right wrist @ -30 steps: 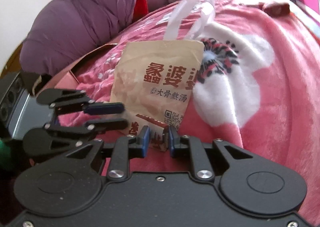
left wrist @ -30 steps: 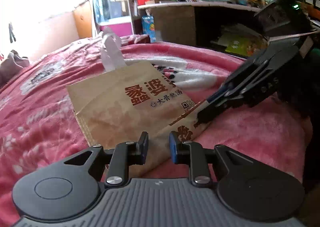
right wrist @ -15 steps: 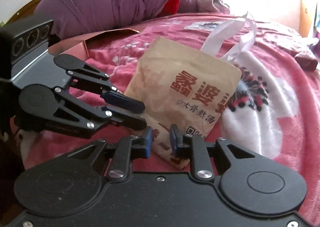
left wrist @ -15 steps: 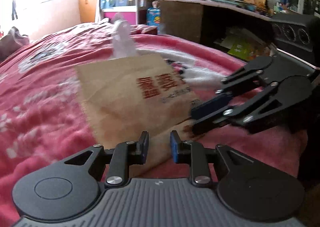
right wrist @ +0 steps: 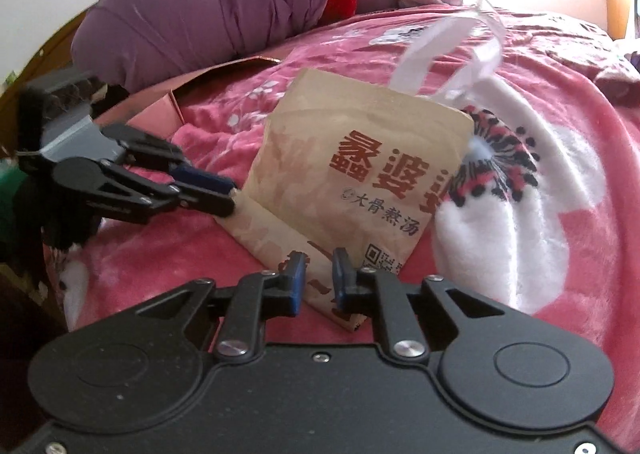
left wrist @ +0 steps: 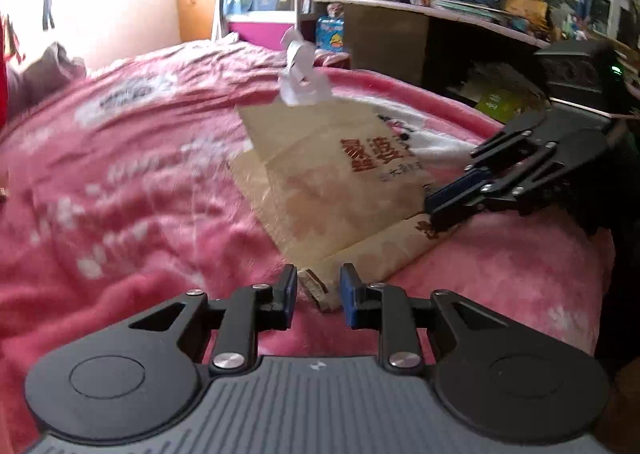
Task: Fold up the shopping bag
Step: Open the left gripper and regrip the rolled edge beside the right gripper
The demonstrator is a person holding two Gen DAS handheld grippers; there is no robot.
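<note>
A tan shopping bag with red lettering and white handles lies on a pink blanket; it also shows in the right wrist view, handles sticking up. My left gripper is shut on the bag's near bottom corner. My right gripper is shut on the other bottom corner. Each gripper shows in the other's view: the right one at the bag's right corner, the left one at its left corner. The bottom edge is lifted and bent up off the blanket.
The pink flowered blanket covers the bed. A purple quilt lies behind the bag in the right wrist view, a pink box beside it. A cluttered desk and shelves stand past the bed's far edge.
Both grippers have lifted the bag's bottom edge and pushed it toward the handles, so the bag now bends up. The handles stand higher.
</note>
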